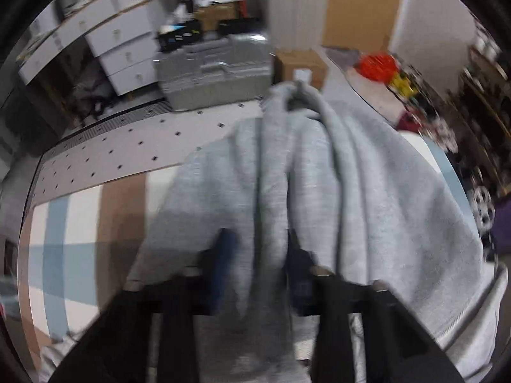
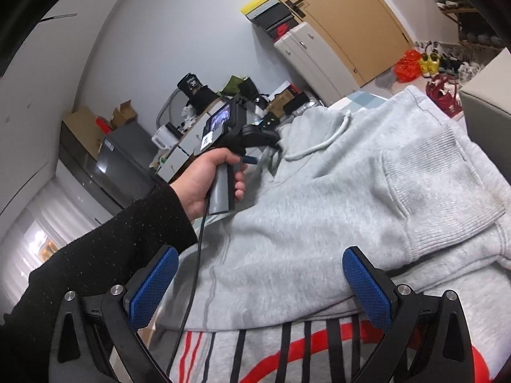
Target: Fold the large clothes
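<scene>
Grey fleece: a bunched ridge of the grey sweatshirt [image 1: 319, 172] is pinched between the blue pads of the left gripper [image 1: 260, 255], low in the left wrist view; blur softens the contact.
Right gripper [image 2: 260, 284]: blue pads spread wide at the bottom of its view, over the sweatshirt's lower edge, nothing pressed between them.
Garment: spread over the surface, filling the centre and right of both views; a ribbed cuff [image 2: 447, 185] folded onto the body at right, a drawcord [image 2: 325, 140] near the upper centre, red and black print [image 2: 287, 351] at the bottom edge.
Hand [image 2: 210, 182]: in a black sleeve [image 2: 105, 261], gripping the left tool's handle at centre left of the right wrist view.
Surface: cloth [image 1: 80, 223] in white, blue and brown bands at lower left; beyond it a white board [image 1: 134, 146] dotted with small dark marks.
Room: white drawers [image 1: 124, 54] upper left, a grey case [image 1: 214, 70] behind the board, a cardboard box [image 1: 300, 67] at centre top, a wooden door [image 2: 345, 16] upper right, shoes [image 2: 440, 60] and a red bag [image 2: 405, 67] on the floor at far right.
</scene>
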Available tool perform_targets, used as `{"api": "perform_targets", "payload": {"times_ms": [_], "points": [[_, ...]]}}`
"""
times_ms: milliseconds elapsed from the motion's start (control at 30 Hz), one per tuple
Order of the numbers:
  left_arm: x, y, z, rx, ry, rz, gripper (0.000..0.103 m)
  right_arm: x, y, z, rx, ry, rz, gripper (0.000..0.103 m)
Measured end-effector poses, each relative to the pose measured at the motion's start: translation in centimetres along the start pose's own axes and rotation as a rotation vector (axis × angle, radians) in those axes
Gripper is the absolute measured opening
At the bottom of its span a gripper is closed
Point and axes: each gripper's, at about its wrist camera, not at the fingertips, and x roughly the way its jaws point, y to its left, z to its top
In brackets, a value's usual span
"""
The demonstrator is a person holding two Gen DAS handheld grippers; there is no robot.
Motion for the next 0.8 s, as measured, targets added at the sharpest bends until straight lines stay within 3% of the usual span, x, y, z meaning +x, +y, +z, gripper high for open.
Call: {"api": "perform_targets", "payload": {"times_ms": [100, 200, 300, 567, 600, 667, 800], "points": [[-0.8, 1.5, 0.1, -0.052, -0.013, -0.05, 0.009, 0.0, 0.4, -0.1, -0.017, 0.001, -0.001, 0.103], [-2.2, 1.6, -0.2, -0.008, -0.079, 0.038, 0.008, 0.3, 0.5, -0.3, -0.026, 0.016, 0.002, 0.103], [-3.9, 1.4, -0.9, -0.014, -0.123, 0.032, 0.007, 0.6, 0.7, -0.3, -0.049, 0.024, -0.015, 0.103], [-10.7, 4.3, -4.9, -0.038, -0.16, -0.247, 0.007, 0.9, 1.3, -0.7, -0.112, 0.013, -0.067, 0.103], [-11.8, 4.7, -6.1, -0.012, -0.159, -0.289, 0.007, 0.8, 1.1, -0.7, -0.102, 0.008, -0.063, 0.103], [-13.2, 4.8, -8.9, 0.062, -0.156, -0.302, 0.007, 0.2, 0.6, -0.4, -0.071, -0.016, -0.036, 0.103], [-14.0, 3.6, -14.5, 0.253, -0.118, -0.25, 0.008, -0.5, -0.2, -0.1, -0.028, -0.053, -0.016, 0.103]]}}
